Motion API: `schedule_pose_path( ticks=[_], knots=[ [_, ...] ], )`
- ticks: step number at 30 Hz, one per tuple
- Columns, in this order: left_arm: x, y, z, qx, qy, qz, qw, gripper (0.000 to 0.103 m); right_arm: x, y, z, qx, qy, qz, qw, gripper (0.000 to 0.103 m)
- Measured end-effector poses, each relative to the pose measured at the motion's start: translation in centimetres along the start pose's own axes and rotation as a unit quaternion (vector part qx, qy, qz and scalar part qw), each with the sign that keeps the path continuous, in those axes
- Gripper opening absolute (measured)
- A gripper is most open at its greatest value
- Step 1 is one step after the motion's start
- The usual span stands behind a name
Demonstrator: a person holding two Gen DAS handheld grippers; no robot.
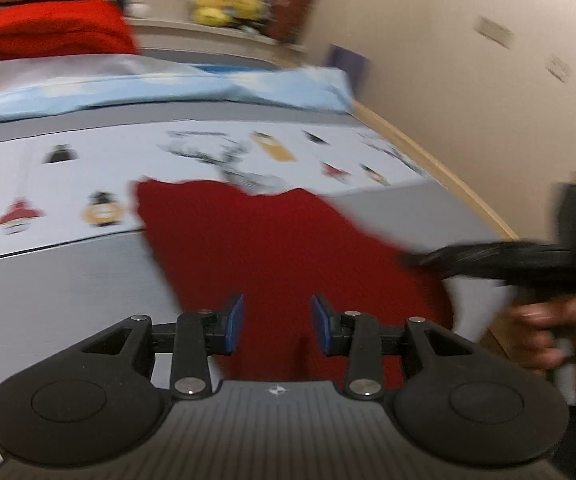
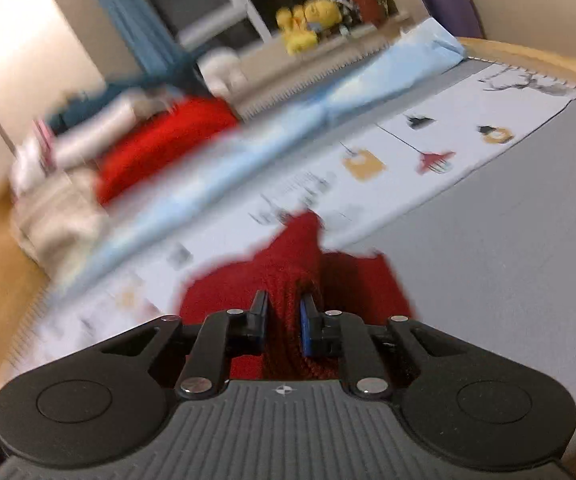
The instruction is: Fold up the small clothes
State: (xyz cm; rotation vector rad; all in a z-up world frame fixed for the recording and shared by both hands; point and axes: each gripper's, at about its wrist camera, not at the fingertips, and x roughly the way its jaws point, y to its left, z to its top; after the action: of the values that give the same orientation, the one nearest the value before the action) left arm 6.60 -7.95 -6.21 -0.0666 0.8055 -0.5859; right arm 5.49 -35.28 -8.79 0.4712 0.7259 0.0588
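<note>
Red knit (image 1: 280, 248) lies on the bed's grey cover (image 1: 68, 280), part over the printed sheet (image 1: 88, 152). Right tongs (image 2: 284, 320) pinch a raised ridge of it; left tongs (image 1: 278, 324) gape above it, empty. Soft, light, floppy: take edges or corners. Blur hides its outline; near end cut off.

No text, label or number is legible anywhere; both views are blurred
</note>
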Motion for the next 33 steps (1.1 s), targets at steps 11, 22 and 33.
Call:
schedule_pose_path(
  ticks=[11,22,33],
  knots=[
    [5.0,-2.6,-3.1,0.108,0.095,0.035,0.9890,0.044,5.1,-0.2,-2.1,-0.004,0.098,-0.065,0.993,0.024],
    [8.6,9.0,0.7,-0.219,0.076,0.026,0.9725,0.086,5.2,-3.0,-2.2,0.082,0.098,-0.078,0.989,0.089],
    [14.9,12.6,-0.6,-0.338,0.096,-0.065,0.9338,0.098,6.2,-2.6,-2.9,0.085,0.104,-0.061,0.989,0.074]
  ],
)
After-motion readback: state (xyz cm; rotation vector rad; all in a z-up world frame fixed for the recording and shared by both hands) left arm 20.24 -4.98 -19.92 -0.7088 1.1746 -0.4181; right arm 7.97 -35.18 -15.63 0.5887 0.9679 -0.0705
